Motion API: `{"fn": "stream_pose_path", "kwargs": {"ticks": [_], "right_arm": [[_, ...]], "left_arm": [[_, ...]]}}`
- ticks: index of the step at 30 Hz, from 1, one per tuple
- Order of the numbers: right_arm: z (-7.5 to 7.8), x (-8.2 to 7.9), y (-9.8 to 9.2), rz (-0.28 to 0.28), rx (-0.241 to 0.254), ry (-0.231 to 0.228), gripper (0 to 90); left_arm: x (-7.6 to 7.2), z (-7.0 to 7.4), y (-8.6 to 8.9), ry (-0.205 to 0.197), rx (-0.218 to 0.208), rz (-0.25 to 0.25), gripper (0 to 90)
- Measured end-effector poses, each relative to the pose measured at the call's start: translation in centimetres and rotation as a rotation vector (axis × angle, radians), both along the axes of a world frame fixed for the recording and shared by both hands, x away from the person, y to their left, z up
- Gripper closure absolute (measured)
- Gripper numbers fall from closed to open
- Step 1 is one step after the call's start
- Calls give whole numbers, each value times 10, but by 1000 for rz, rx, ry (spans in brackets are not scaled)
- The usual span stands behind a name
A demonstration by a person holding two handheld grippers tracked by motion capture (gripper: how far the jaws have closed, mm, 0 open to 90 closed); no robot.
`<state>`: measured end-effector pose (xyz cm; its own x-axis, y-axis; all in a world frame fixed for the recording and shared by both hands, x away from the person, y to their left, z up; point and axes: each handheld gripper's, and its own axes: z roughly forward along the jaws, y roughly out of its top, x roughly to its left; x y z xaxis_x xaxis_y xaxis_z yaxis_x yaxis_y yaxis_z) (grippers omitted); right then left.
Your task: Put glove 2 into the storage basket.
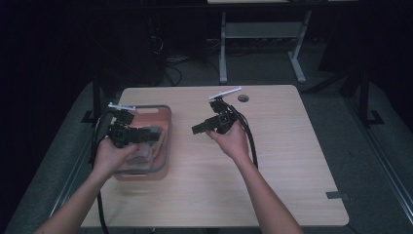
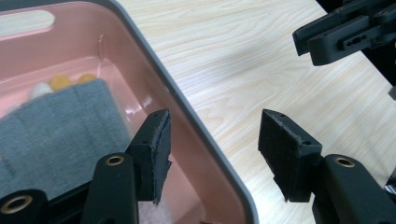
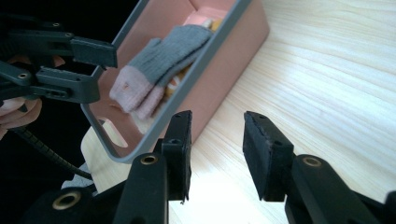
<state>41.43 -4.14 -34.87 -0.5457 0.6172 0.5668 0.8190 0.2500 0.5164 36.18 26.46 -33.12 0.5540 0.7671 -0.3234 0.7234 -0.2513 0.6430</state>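
Both sets of fingers are held wide open, nothing gripped. The grey sock (image 3: 173, 51) sits in the pink bin (image 2: 196, 126), left gripper (image 2: 212, 149) straddling the rim; right gripper (image 3: 217, 149) over bare bench (image 1: 272, 161). Probably best grabbed mid-fabric.

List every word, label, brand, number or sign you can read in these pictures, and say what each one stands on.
None: no readable text appears in any view.
The pink bin, the grey sock inside it, the wooden table and both grippers, left and right, carry no legible print.
A small grey tab near the table's right edge is too small to tell whether it is printed.
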Motion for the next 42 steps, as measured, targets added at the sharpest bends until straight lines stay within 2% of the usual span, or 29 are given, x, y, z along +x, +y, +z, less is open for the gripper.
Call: {"fn": "stream_pose_path", "kwargs": {"ticks": [6,27,34,35,42], "right_arm": [[-1,-2,-13,-17,-3,5,608],[-3,-10,-60,-91,-17,3,600],[-5,-13,-75,-125,-16,12,576],[-6,-13,-78,-127,-17,2,571],[-9,-16,-92,-144,-36,4,544]], "left_arm": [[0,-3,-11,11,-5,-32,441],[-3,-1,-41,-10,-41,-96,433],[-5,-1,-52,-6,-33,-119,414],[-5,-1,-53,-8,-34,-122,412],[-9,0,-65,-13,-37,-148,395]]}}
